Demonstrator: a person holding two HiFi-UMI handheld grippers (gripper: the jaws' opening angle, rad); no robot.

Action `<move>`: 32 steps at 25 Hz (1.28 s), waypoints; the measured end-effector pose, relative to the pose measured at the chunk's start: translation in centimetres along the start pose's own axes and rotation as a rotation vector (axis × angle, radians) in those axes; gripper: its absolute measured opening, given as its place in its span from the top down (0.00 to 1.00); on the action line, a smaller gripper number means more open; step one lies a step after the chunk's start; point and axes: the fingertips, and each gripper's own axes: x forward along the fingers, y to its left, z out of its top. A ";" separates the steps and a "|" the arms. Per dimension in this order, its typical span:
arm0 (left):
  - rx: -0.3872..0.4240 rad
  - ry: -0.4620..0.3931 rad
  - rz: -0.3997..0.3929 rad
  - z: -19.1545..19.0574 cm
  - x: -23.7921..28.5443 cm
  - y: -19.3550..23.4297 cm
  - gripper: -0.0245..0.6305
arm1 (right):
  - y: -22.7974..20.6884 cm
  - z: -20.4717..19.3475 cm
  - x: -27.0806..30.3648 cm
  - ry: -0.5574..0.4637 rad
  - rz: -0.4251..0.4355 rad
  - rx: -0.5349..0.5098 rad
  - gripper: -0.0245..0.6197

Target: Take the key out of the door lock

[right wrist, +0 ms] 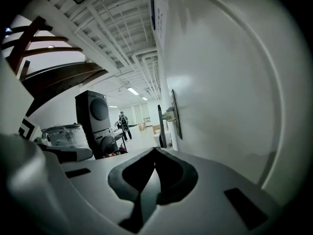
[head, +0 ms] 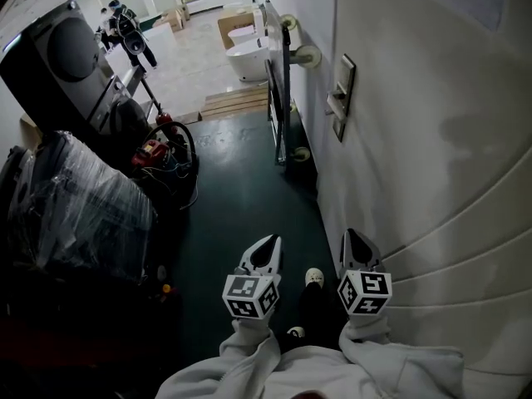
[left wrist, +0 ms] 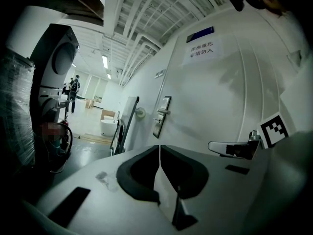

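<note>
Black pads first: judged it best to part the fingers of the left gripper late, close to the lock, then come in square to the plate, pinch the key's head and pull straight out without twisting. Found those fingers pressed tip to tip, nothing between them. Found the right gripper likewise closed and empty, near the white door but apart from it. Saw both well short of the lock plate, mounted with its lever handle farther along that door. Could not make out the key at this range; presumed it in that plate. Noted stacked washing machines across the dark floor.
</note>
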 end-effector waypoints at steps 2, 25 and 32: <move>-0.001 0.002 -0.002 0.6 1.6 0.3 0.93 | -0.3 0.7 1.6 0.000 0.008 -0.003 0.88; -0.015 0.015 0.022 4.5 13.5 2.7 0.93 | -4.8 5.7 13.1 0.005 0.032 -0.024 0.88; 0.003 0.008 -0.002 5.2 17.4 2.5 0.93 | -5.8 6.7 16.5 -0.022 0.036 -0.001 0.88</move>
